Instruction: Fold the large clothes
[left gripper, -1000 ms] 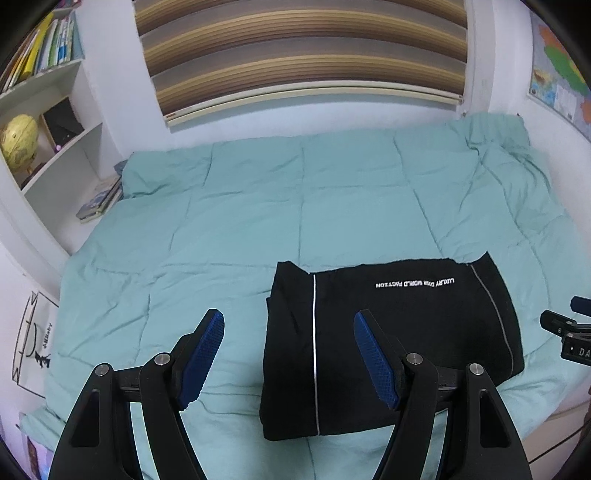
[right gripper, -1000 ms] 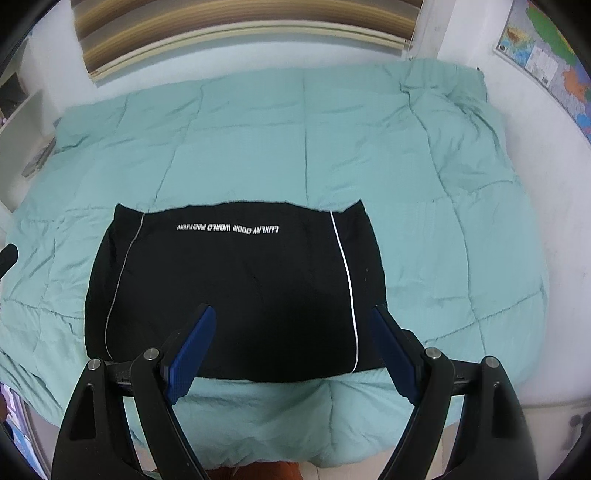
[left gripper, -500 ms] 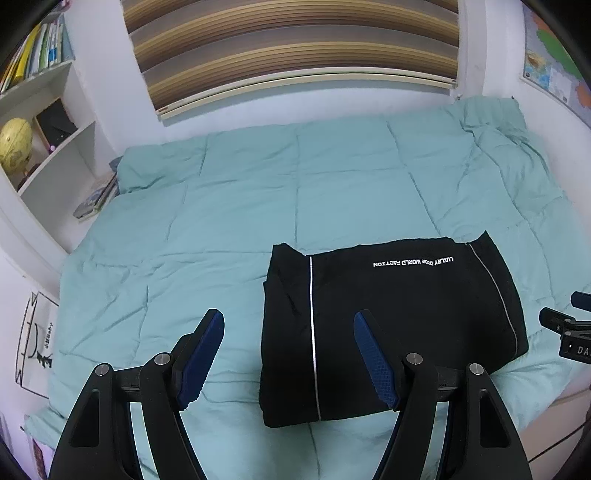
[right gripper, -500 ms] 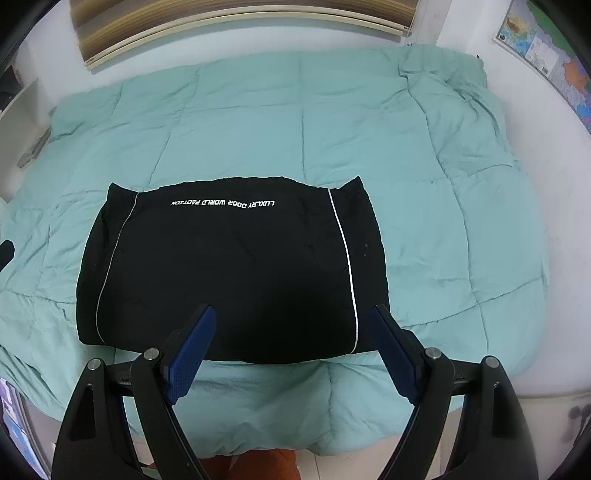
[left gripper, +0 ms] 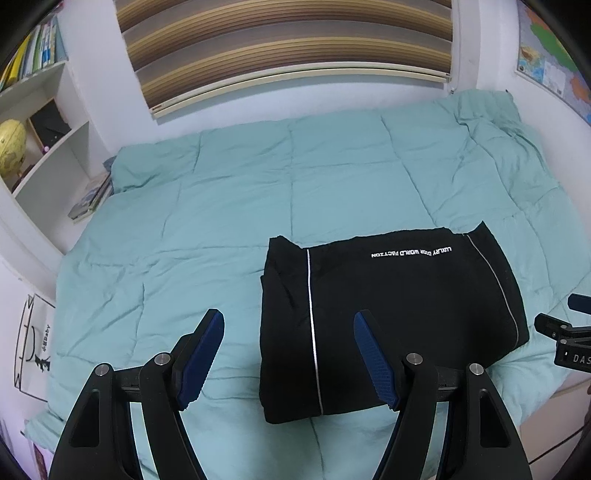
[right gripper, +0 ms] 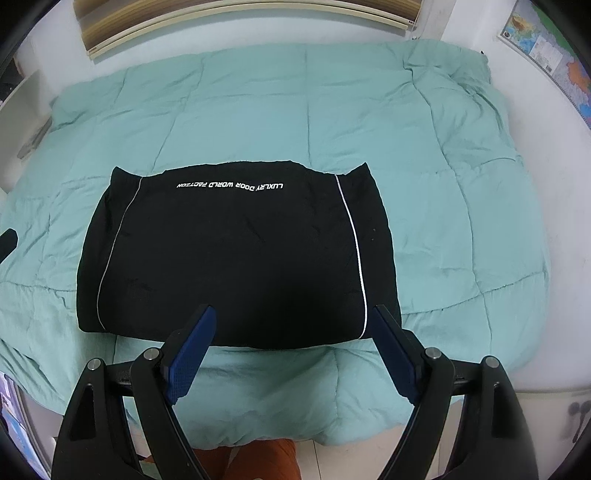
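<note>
Black fabric garment with white piping [right gripper: 236, 254] lies as a folded rectangle near the front edge of the teal quilted duvet [right gripper: 295, 110]. My left gripper [left gripper: 288, 354] and right gripper [right gripper: 291, 350] hover wide open, empty. Looks finished; maybe one more fold.

The left wrist view is looking forward past its own left tool [left gripper: 288, 354] from above the near-left side of the bed [left gripper: 229, 221], facing the striped blind [left gripper: 288, 48] and taking in the bookshelf [left gripper: 40, 122] at the left. The right wrist view is sitting farther right and tilting more steeply down — the right tool [right gripper: 291, 343] is framing the bed's [right gripper: 461, 184] near edge. Both are hanging well above the bedding, and both are sharing the folded black garment [left gripper: 399, 314] [right gripper: 236, 251], the blind [right gripper: 240, 18] and the wall map [left gripper: 554, 62] [right gripper: 546, 48] — each also catching the other tool at its margin.
</note>
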A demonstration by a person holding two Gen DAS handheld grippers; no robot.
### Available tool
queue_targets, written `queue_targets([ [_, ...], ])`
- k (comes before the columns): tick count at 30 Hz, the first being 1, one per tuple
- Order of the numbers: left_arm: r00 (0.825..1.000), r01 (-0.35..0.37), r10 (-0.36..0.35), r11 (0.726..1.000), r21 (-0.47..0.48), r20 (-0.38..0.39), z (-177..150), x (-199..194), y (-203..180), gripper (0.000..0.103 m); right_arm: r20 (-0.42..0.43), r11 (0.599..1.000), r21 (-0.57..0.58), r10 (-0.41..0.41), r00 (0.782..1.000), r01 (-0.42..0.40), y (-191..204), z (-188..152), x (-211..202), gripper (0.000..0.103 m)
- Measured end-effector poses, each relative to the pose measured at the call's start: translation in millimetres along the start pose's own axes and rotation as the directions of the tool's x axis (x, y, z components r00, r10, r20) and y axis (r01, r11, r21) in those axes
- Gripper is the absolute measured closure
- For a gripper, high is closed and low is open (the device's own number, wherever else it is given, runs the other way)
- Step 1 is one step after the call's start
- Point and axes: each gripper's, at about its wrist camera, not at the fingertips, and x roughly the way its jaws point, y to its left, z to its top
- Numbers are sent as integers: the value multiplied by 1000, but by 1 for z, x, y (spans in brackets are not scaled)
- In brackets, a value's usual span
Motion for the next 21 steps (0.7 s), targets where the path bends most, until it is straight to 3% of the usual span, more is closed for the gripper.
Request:
queue_targets([
  [12, 1000, -14, 14, 999, 34, 14, 5, 9, 4, 29, -21, 1000, -11, -10, 1000, 9, 11, -1, 6, 17],
  [19, 994, -95, 93, 995, 35, 62, 6, 11, 7, 29, -33, 1000, -2, 7, 999, -7, 13, 1, 10, 17],
  [21, 996, -69, 68, 997, 31, 52, 7, 13, 10, 29, -35, 1000, -1, 6, 999, -6, 15, 1, 12, 17],
])
